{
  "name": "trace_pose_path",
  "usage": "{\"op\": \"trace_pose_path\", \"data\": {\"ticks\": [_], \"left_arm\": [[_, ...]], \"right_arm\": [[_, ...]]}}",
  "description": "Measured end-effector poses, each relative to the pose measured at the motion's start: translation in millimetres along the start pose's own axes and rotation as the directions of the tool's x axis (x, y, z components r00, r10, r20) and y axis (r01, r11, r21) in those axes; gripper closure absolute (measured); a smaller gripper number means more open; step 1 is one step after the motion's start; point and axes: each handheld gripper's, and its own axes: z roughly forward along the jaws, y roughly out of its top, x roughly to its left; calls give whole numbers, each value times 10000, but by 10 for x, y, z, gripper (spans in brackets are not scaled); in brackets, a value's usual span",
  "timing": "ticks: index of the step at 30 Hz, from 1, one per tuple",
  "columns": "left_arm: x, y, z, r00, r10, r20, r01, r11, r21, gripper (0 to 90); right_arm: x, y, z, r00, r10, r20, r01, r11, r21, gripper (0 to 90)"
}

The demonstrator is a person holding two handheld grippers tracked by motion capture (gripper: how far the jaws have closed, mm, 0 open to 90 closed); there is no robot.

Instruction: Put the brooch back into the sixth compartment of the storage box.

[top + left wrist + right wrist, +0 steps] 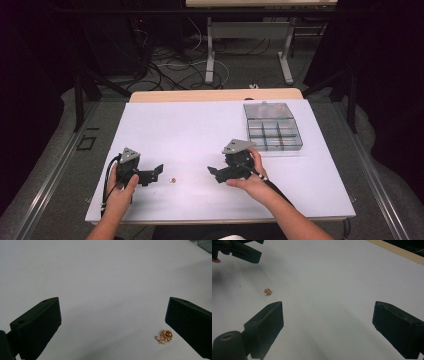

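Observation:
A tiny gold-coloured trinket (172, 180) lies on the white table top (200, 135), between my two grippers. My left gripper (156, 172) rests at the front left with its jaws wide apart and nothing between them. In the left gripper view the trinket (164, 336) sits just inside the right jaw's tip. My right gripper (214, 173) is held near the front middle, open and pointing left. In the right gripper view the trinket (267, 291) lies ahead of the left jaw, with the other gripper's jaws (244, 251) beyond it.
A clear plastic compartment box (272, 127) with its lid open stands at the back right of the table. The table's wooden far edge (215, 95) shows beyond the white sheet. Cables and table legs lie on the floor behind.

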Motion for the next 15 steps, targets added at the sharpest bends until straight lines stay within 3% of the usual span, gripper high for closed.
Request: {"op": "trace_pose_path", "data": {"ticks": [3,10,15], "left_arm": [[7,3,-6,10000,12,43,-13,9999,131,6],[10,2,-5,10000,-27,29,27,10000,65,6],[12,-1,-3,10000,-74,-13,74,10000,-11,6]], "right_arm": [[99,25,110,9992,-293,-258,294,9996,44,146],[234,70,269,9962,-377,-782,387,9992,114,157],[329,117,378,9905,-722,-1168,750,9970,196,200]]}}
